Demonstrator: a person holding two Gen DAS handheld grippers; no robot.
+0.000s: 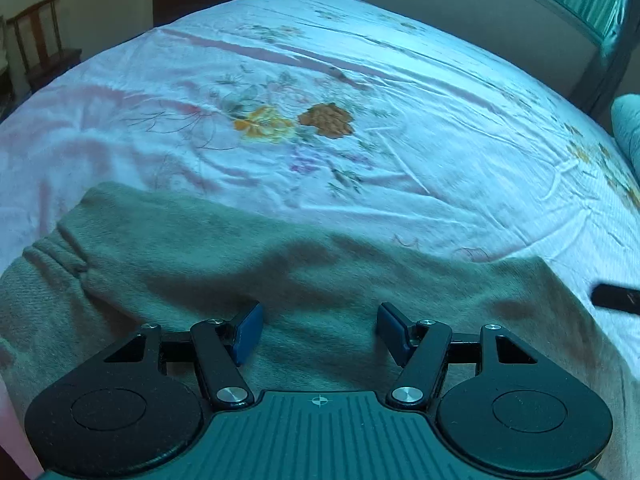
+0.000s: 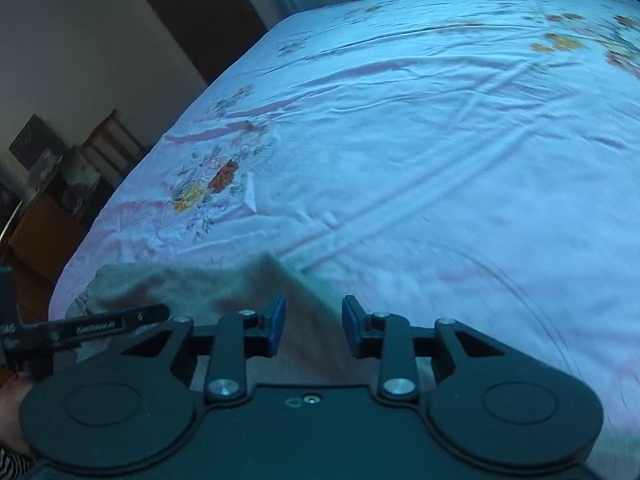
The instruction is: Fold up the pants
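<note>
Beige-grey pants (image 1: pixel 248 264) lie flat on the near part of the bed, the gathered waistband at the left. My left gripper (image 1: pixel 319 330) is open and hovers just above the middle of the cloth, holding nothing. In the right wrist view the pants (image 2: pixel 224 288) show as a pointed edge reaching toward the sheet. My right gripper (image 2: pixel 314 326) is open over that right edge of the cloth, empty. Part of the other gripper (image 2: pixel 100 326) shows at the left, and a dark piece of the right one (image 1: pixel 616 298) at the far right of the left wrist view.
The bed has a wrinkled pale sheet (image 1: pixel 360 80) with flower prints (image 1: pixel 296 120). A wooden chair (image 1: pixel 38 44) stands past the bed's far left corner. Dark furniture (image 2: pixel 60 184) lines the left side. A teal pillow (image 1: pixel 628 128) is at the right edge.
</note>
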